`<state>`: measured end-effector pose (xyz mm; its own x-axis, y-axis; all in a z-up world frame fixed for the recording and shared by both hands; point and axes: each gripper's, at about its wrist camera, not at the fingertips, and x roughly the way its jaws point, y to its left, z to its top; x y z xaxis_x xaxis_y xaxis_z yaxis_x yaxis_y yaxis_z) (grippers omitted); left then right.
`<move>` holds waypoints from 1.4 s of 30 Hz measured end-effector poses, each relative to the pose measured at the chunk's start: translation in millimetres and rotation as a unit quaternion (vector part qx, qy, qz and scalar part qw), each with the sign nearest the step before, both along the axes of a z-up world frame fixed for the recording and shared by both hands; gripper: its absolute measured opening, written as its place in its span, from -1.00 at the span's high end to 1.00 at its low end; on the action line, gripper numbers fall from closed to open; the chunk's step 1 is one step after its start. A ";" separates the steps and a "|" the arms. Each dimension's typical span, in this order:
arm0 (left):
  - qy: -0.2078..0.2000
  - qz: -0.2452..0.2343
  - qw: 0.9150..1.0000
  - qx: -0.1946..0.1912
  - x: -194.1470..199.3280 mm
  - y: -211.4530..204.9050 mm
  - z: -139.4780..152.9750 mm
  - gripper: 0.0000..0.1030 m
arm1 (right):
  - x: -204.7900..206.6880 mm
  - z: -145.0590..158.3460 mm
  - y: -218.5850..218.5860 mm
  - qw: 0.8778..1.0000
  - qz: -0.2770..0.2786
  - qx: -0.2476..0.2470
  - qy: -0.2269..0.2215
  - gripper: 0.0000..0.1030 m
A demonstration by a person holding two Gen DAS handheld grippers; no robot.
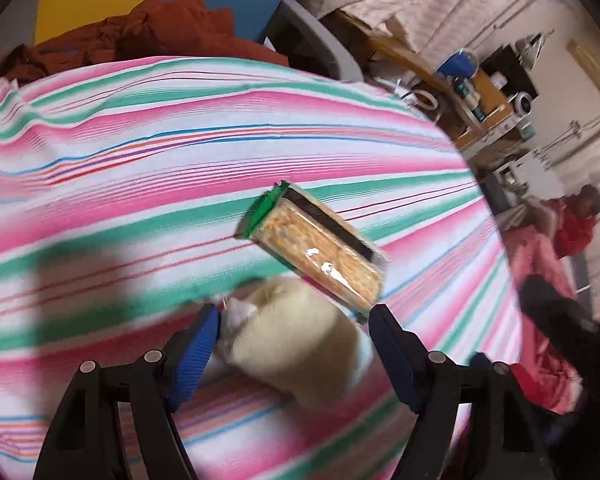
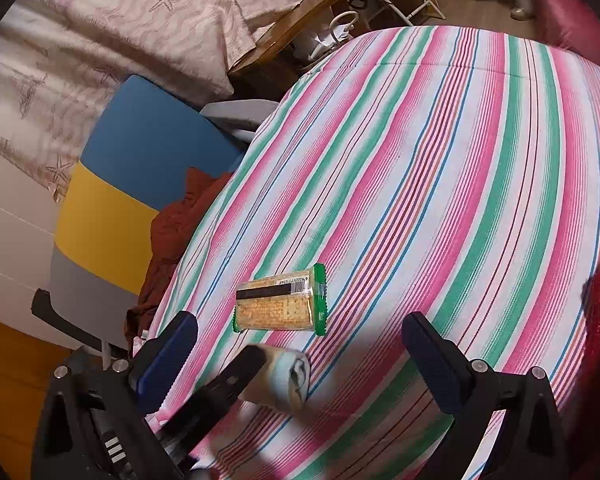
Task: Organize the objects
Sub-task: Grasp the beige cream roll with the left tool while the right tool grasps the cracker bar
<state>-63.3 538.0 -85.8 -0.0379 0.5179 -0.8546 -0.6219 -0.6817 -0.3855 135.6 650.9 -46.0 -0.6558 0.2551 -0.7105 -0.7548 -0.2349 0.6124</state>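
Tongs on the left (image 1: 294, 320) gape around a cream cloth roll (image 1: 300, 340), not pinching; cracker pack (image 1: 320, 244) at one o'clock; right tongs (image 2: 300, 340) wide open, empty, over striped sheet (image 2: 440, 160)

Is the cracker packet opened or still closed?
Closed, as far as shows: the cracker packet lies flat on the striped cloth, its green ends look sealed and crackers fill the wrapper.

One cracker packet (image 2: 279, 307), one rolled sock (image 1: 296, 340), two tools (image 1: 294, 316).
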 end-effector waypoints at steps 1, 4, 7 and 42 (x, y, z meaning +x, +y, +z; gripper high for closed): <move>0.002 -0.006 1.000 -0.011 -0.1 5.1 -5.3 -0.48 | -0.1 -0.4 1.1 1.000 0.000 -0.001 0.001 -0.99; 0.035 -0.042 0.998 -0.012 6.7 8.6 -6.5 -0.43 | -1.2 -1.2 1.6 1.000 0.003 -0.002 0.000 -0.99; 0.043 -0.079 0.996 -0.006 12.0 -0.3 -3.7 -0.31 | -1.3 -2.4 2.3 1.000 0.005 -0.005 0.000 -0.99; 0.036 -0.080 0.996 -0.009 4.5 -156.3 -3.7 -0.79 | -165.4 -61.4 -4.1 0.850 0.404 0.156 -0.299 -0.68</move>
<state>-58.7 381.7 -89.6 -0.0168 0.5065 -0.8621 -0.7491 -0.5775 -0.3246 -29.7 646.8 -107.4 -0.2523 0.1306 -0.9588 -0.4239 -0.9056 -0.0118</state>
